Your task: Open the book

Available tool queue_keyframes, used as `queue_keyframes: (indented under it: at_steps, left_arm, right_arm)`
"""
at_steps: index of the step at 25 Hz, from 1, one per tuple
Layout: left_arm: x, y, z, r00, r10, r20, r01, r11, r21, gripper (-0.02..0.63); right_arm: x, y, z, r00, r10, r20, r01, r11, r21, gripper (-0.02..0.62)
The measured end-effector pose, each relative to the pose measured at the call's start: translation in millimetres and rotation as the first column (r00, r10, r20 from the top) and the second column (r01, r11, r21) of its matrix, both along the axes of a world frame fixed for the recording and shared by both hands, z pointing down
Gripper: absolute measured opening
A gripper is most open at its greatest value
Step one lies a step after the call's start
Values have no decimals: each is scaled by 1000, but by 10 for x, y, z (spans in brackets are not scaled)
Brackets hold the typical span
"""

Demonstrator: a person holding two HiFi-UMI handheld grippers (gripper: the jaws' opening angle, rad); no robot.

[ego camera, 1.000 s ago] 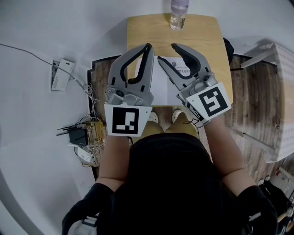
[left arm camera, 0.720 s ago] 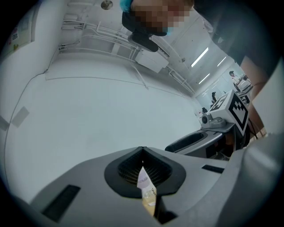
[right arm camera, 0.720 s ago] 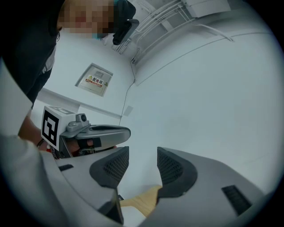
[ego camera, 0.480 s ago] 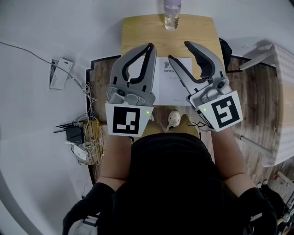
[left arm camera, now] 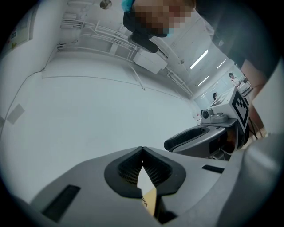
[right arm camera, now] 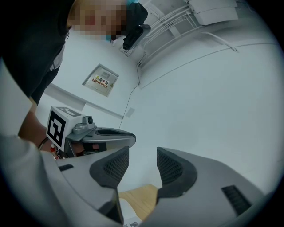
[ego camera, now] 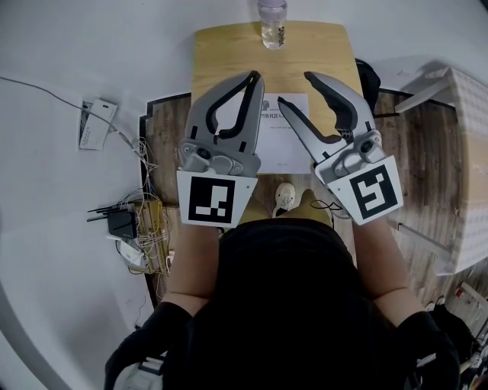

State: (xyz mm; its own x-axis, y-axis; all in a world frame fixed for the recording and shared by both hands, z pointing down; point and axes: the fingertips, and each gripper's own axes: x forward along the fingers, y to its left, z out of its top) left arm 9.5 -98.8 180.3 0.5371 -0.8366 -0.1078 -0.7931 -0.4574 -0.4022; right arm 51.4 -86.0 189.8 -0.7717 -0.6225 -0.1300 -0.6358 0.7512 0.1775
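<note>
A thin book [ego camera: 284,131] with a white printed face lies flat on the small wooden table [ego camera: 221,53]. Both grippers hover above its near part, pointing away from me. My left gripper [ego camera: 255,76] is shut with nothing between its jaws and covers the book's left edge. My right gripper [ego camera: 294,87] stands open over the book's right half, holding nothing. In the left gripper view the left gripper [left arm camera: 142,151] has its pads pressed together. In the right gripper view the right gripper [right arm camera: 143,166] shows a clear gap, with the table [right arm camera: 141,196] and a book corner [right arm camera: 132,219] below.
A clear water bottle [ego camera: 272,21] stands at the table's far edge. Cables and a black router [ego camera: 126,224] lie on the floor at the left. A dark bag [ego camera: 367,76] sits beside the table's right side, and white furniture [ego camera: 465,152] stands further right. A shoe [ego camera: 284,197] shows below the near edge.
My right gripper has shifted to the right, uncovering more of the book's middle. The left gripper stays shut in about the same place.
</note>
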Motion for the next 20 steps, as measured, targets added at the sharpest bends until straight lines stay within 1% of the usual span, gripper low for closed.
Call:
queue_keyframes:
  at_steps: [6, 13, 16, 18, 20]
  left_arm:
    - [16, -7, 28, 1000, 9, 3, -9, 1000, -4, 9]
    - [25, -1, 41, 1000, 19, -2, -19, 1000, -6, 9]
    - [31, 4, 44, 1000, 22, 0, -22, 1000, -7, 9]
    - [34, 3, 48, 1000, 23, 1, -23, 1000, -10, 9]
    - [40, 4, 50, 1000, 24, 3, -24, 1000, -11, 9]
  right_arm:
    - [16, -5, 20, 1000, 2, 4, -2, 1000, -1, 188]
    - [11, -5, 19, 1000, 5, 15, -5, 1000, -4, 128]
    - [11, 3, 11, 1000, 7, 19, -7, 1000, 2, 98]
    - [11, 12, 14, 1000, 10, 7, -10, 1000, 12, 47]
    - [9, 19, 30, 1000, 15, -14, -15, 1000, 15, 35]
